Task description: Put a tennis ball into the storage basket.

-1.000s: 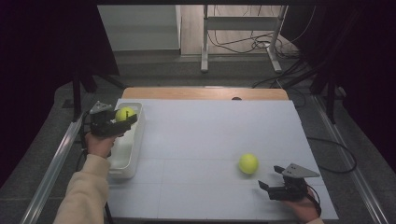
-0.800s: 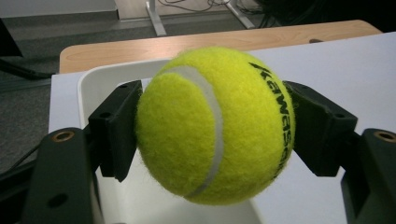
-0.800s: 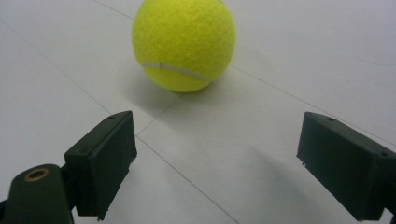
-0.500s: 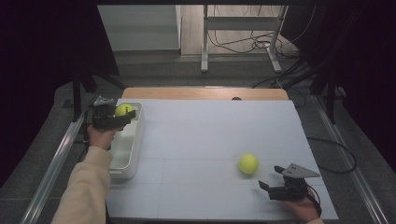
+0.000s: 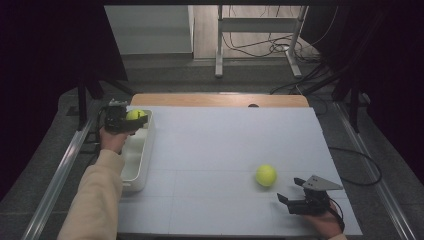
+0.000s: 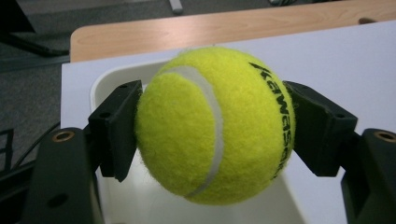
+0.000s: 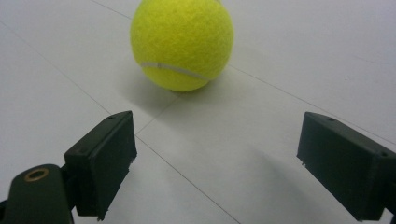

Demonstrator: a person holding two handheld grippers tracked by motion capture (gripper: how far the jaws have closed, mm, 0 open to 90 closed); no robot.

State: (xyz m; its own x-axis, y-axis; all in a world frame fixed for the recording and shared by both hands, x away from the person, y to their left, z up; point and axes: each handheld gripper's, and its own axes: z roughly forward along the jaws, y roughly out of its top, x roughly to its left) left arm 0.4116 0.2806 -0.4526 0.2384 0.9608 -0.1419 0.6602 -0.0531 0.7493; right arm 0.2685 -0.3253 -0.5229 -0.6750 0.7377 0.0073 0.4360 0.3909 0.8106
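Observation:
My left gripper is shut on a yellow tennis ball, held over the far end of the white bin at the table's left edge. In the left gripper view the ball is pressed between both black pads, with the bin's rim just beyond it. A second tennis ball lies on the white table sheet at the right. My right gripper rests near the front edge a little short of that ball, open; in the right gripper view the ball sits ahead of the spread pads.
The white sheet covers a wooden table whose far edge shows. Metal rails run along both sides. A desk frame and cables stand on the floor beyond.
My left gripper has carried its ball away from me along the bin, toward its far end. The right gripper and the loose ball have stayed put.

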